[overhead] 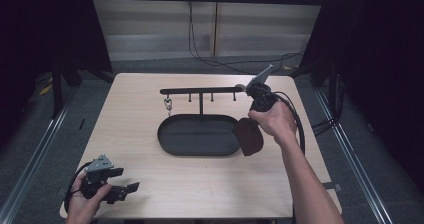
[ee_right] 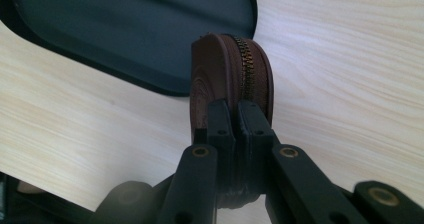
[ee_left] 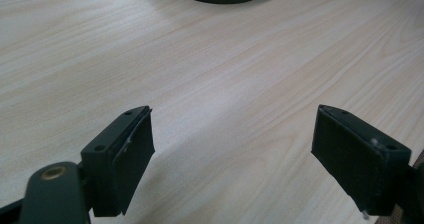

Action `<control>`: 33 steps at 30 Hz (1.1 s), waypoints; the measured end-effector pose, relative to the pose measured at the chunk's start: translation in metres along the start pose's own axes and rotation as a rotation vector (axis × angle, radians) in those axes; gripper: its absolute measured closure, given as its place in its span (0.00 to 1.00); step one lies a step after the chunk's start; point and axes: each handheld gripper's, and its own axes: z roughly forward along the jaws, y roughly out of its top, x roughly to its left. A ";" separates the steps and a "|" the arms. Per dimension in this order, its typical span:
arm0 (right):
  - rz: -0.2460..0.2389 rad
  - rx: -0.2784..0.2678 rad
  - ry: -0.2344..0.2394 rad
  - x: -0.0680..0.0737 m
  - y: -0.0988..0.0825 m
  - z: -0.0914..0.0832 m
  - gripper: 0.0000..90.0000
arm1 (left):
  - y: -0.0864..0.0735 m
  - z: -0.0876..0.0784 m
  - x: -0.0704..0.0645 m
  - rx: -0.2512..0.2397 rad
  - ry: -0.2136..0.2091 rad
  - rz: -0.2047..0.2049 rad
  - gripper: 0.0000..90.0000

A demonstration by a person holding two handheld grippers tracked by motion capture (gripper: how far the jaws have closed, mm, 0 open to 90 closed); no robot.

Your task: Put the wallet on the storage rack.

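Observation:
A round brown zippered pouch hangs edge-on from my right gripper, whose jaws are shut on its lower rim. In the high view the pouch is off the table at the right end of a black oval tray, just below the person's right hand. My left gripper rests low over the table's near left corner. Its jaws stand wide open over bare wood with nothing between them.
A black T-shaped rack with several hooks rises from the tray's far side, and a small metal clip hangs from its left hook. The light wooden table has dark floor and metal rails on both sides.

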 end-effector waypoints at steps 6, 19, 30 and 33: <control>0.015 -0.020 0.018 -0.002 0.005 0.002 0.96 | 0.000 0.000 0.001 -0.001 0.000 -0.001 0.19; 0.040 -0.127 0.201 -0.006 0.012 0.013 0.96 | -0.002 -0.001 0.000 0.004 0.008 -0.007 0.19; 0.118 -0.170 0.317 -0.014 0.014 0.031 0.96 | -0.002 -0.002 0.000 0.000 0.015 0.005 0.19; 0.125 -0.180 0.329 -0.015 0.014 0.041 0.96 | -0.001 -0.002 -0.001 -0.002 0.011 0.005 0.19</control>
